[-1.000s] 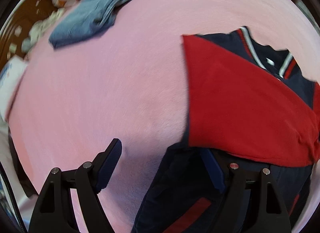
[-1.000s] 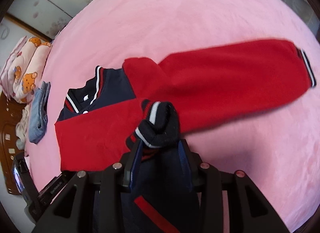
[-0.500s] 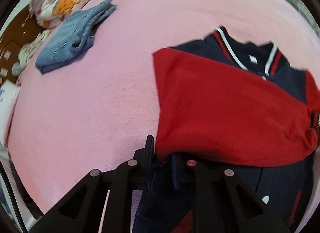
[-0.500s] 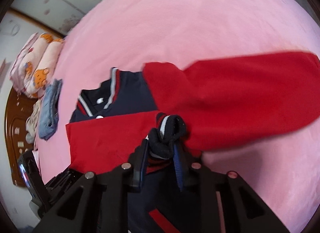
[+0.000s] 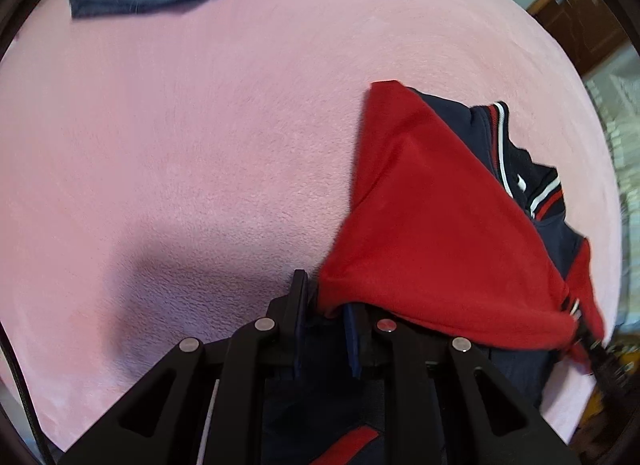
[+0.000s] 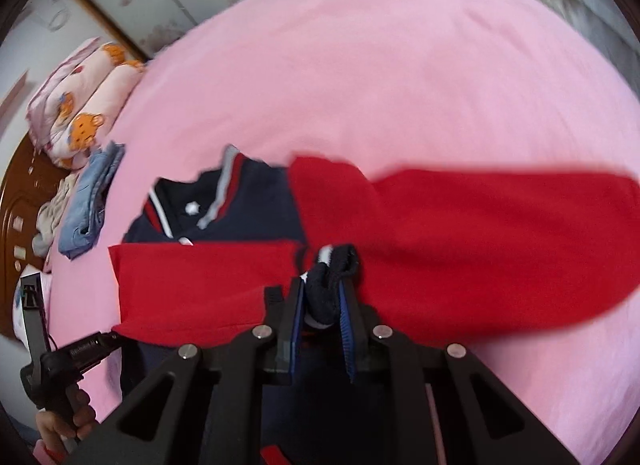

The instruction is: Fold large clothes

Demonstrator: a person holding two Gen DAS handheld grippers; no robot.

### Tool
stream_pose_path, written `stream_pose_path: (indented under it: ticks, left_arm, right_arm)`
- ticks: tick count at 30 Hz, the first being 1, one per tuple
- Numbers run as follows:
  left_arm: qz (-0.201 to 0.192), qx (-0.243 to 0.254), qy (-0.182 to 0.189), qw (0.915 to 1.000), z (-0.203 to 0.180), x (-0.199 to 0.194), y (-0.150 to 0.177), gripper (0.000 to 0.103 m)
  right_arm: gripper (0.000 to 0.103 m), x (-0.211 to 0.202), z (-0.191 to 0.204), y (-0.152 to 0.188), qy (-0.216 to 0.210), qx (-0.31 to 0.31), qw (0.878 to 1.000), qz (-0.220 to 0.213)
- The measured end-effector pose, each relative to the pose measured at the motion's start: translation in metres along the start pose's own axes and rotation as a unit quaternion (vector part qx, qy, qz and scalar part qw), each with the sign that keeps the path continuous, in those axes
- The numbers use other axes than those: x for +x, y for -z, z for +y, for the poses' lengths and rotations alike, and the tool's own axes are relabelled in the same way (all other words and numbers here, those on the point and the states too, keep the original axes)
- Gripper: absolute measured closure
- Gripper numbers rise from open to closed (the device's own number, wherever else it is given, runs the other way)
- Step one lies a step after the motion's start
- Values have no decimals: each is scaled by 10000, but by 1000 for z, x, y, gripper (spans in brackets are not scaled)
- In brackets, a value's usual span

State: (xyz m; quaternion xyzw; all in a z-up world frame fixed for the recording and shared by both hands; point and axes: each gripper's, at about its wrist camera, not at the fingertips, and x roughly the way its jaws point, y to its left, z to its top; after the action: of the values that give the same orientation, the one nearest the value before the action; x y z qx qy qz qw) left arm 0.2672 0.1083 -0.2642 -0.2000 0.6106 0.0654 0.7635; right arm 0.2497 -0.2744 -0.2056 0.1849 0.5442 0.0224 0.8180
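Both pairs of jaws had just been closing and stood nearly together. Those of the left gripper (image 5: 326, 321) pinched the navy edge of the red-and-navy fleece varsity jacket (image 5: 436, 225) beneath its folded-over red sleeve. Those of the right gripper (image 6: 322, 305) clamped a bunched navy ribbed cuff (image 6: 332, 277). That jacket lay on the pink plush blanket (image 6: 380, 77), with a folded blue garment (image 6: 88, 205) well apart.

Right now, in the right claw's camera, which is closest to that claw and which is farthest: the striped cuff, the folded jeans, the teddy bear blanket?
1. Striped cuff, pinched in the right claw.
2. Folded jeans, far left on the pink bed.
3. Teddy bear blanket, beyond the jeans, upper left.
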Motion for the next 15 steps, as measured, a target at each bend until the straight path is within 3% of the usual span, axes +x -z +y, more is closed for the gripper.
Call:
stream_pose_path:
  ticks: [4,7,13,15]
  left_arm:
    - [186,-192,237,9994,10,7,-6,87]
    - [265,-36,250,9993,13,12,-14,87]
    - [279,1113,-389,9926,-18,-14,-3,65]
    - [239,1544,-471,9866,-29,-28,4,57]
  right_arm:
    - [87,5,-19,21,-194,434,9988,112]
    - [87,-1,-16,27,-12,407,9992,23]
    - [81,-37,2,26,688,311,9956,-549]
    - [81,-50,10,24,619,171,9955,-699]
